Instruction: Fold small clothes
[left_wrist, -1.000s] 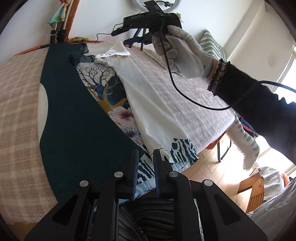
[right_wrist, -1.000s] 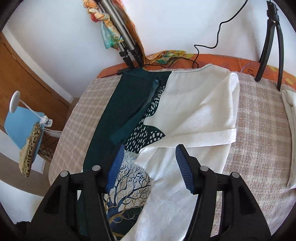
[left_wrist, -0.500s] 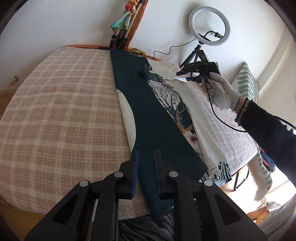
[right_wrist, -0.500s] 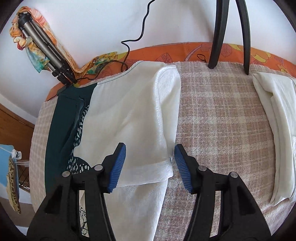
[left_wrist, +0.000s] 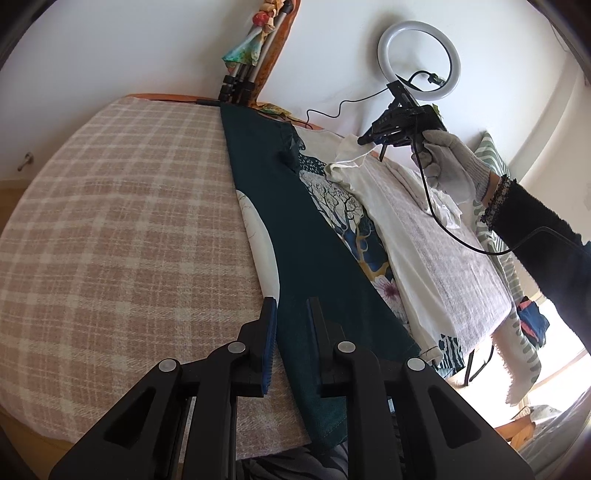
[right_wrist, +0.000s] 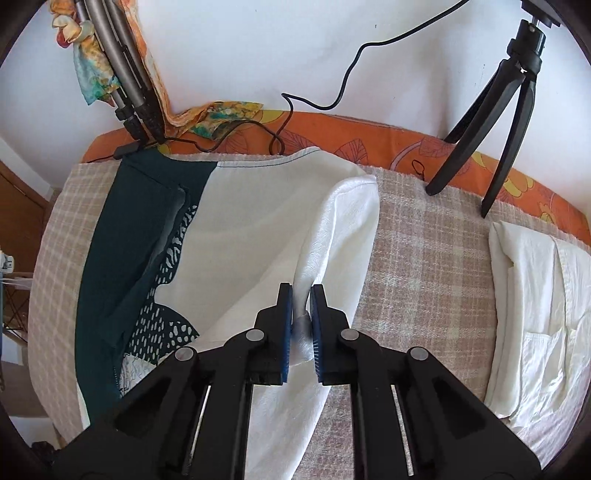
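Since the earlier frames we have swung our left gripper (left_wrist: 290, 308) away from the garment's hem toward the checked blanket (left_wrist: 122, 229), and our right gripper (right_wrist: 301, 295) has just been closing until a fold of cloth is caught between its pads. From left to right: the woven pink-and-cream plaid blanket, coarse and flat; then the garment's dark green panel (left_wrist: 314, 240), smooth and matte, with the left jaws narrow above its edge, nothing visibly between them. Next comes the printed tree-and-flower panel (left_wrist: 351, 218). The garment's white sleeve (right_wrist: 332, 236), silky and ridged upward, is pinched in the right jaws. Farthest right lies a folded white shirt (right_wrist: 535, 314).
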